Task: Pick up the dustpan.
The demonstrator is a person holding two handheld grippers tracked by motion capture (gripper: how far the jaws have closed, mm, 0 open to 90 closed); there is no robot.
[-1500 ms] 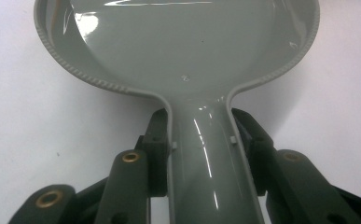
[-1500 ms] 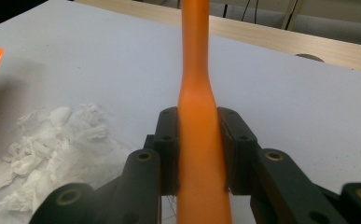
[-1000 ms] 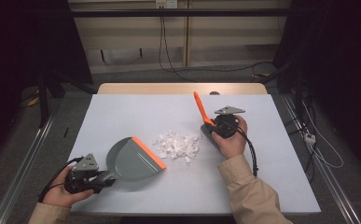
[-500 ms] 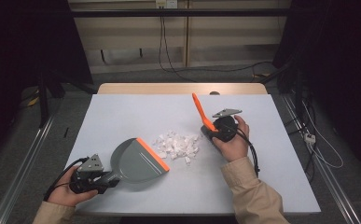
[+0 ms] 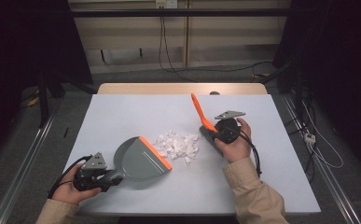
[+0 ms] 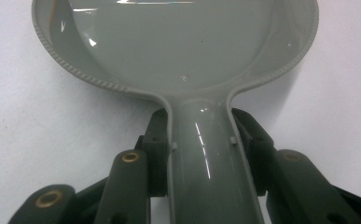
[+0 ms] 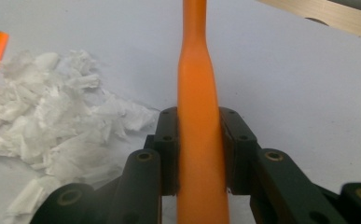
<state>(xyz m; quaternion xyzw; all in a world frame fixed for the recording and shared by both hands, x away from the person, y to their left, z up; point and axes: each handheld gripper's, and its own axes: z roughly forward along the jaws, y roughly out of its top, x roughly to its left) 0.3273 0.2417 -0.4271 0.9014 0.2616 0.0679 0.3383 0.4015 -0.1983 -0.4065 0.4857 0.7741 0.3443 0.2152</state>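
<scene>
A grey dustpan (image 5: pixel 138 161) with an orange lip lies at the front left of the table, its mouth facing a pile of white paper scraps (image 5: pixel 178 145). My left gripper (image 5: pixel 109 179) is shut on the dustpan's handle (image 6: pixel 201 154), and the pan's bowl (image 6: pixel 178 42) lies ahead of the jaws. To the right of the scraps, my right gripper (image 5: pixel 211 132) is shut on a brush's orange handle (image 5: pixel 197 109), which slants up and away. Its jaws have just been closing tighter on that handle (image 7: pixel 197 70). The scraps (image 7: pixel 52 126) lie left of the right gripper (image 7: pixel 197 149).
The pale tabletop (image 5: pixel 122 112) has a wooden strip (image 5: pixel 178 88) along its far edge. Metal rails run down both sides of the table, and cables trail over the floor behind it and to the right.
</scene>
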